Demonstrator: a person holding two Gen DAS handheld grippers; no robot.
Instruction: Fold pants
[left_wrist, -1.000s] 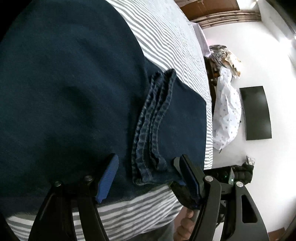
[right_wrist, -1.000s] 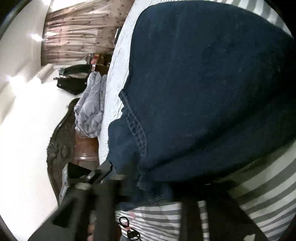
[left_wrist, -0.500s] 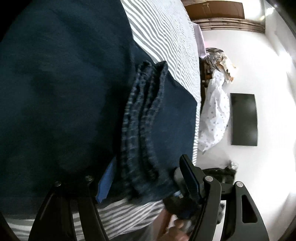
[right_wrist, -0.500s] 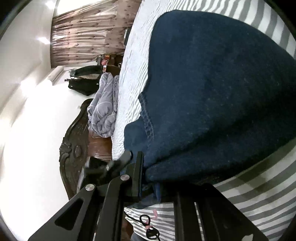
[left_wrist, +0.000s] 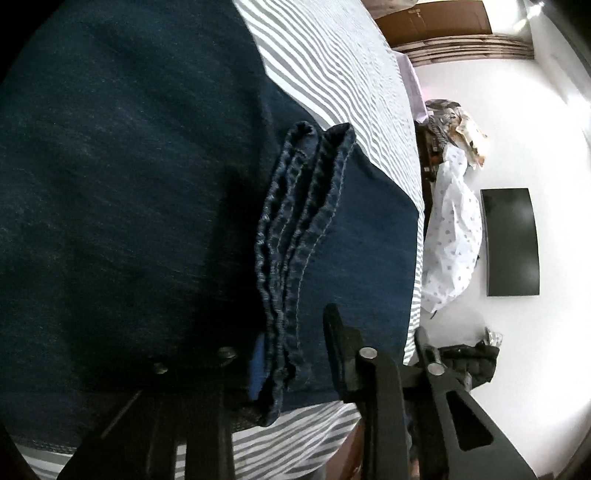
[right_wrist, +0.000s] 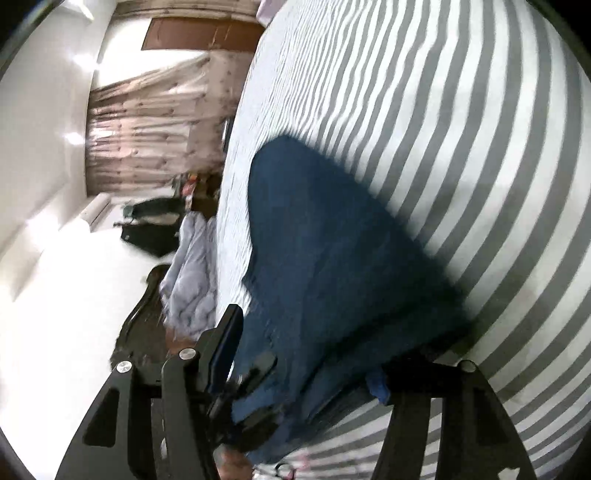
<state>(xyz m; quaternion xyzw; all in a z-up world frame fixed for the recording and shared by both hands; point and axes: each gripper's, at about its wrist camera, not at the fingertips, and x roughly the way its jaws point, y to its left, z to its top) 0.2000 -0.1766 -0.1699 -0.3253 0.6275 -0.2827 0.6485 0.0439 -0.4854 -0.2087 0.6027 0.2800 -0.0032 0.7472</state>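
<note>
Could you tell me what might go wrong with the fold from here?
The left gripper is closing on several stacked hems of the jeans; a layer could slip out and spoil the fold. The right gripper is opening with denim between its fingers, so cloth could snag and drag. The jeans lie near the edge of the striped bed.

Striped bed (left_wrist: 332, 55), curtains (right_wrist: 147, 122), wall screen (left_wrist: 511, 242)

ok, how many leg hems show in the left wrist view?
2, lying side by side atop the folded pants: the left hem, and the right hem touching it. Folds beneath may hide more.
</note>
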